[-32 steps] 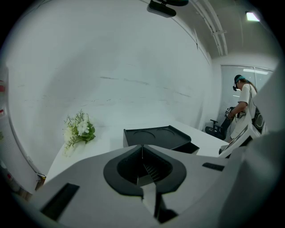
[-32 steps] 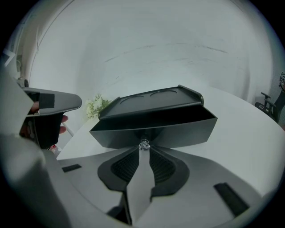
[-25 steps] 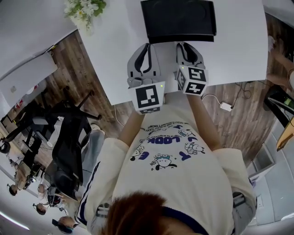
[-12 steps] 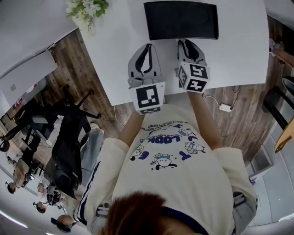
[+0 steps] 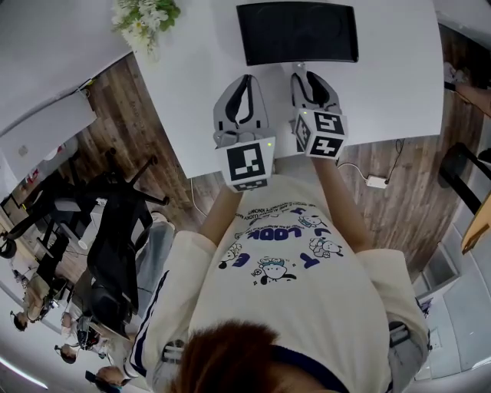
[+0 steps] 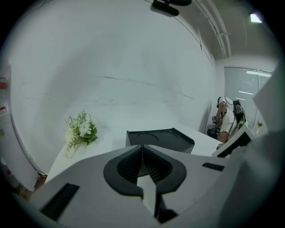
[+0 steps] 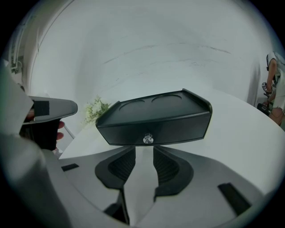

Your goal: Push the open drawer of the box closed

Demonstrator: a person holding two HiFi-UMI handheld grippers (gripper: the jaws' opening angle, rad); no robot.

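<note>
White table [image 5: 383, 92], seen from the head view and both gripper views; I read it from left to right.

Far left corner: a bunch of white flowers [image 5: 142, 17], well apart from the work.

Left of centre: the left gripper [image 6: 142, 149] hangs over the near half of the table. Its jaws are pressed together with nothing between them. It points toward the left part of the box and is short of it.

Centre, at the far edge: the black box [image 5: 298, 32], its top moulded with two round recesses. Its drawer front [image 7: 153, 127] faces me and carries a small clear knob [image 7: 148, 139].

Right of centre: the right gripper [image 7: 144, 149], jaws a little apart and empty, is lined up on the knob. Its tips are just in front of the drawer front, and I cannot tell whether they touch.

Right side: bare table top as far as its edge.

Step in hand, as I judge it: the end of the push. The drawer front looks level with the box's face, though a thin remaining gap cannot be ruled out.

Next move calls for a short, straight press by the right gripper toward the far edge. I would steady the box with the left gripper if it slides, then draw both grippers back.
</note>
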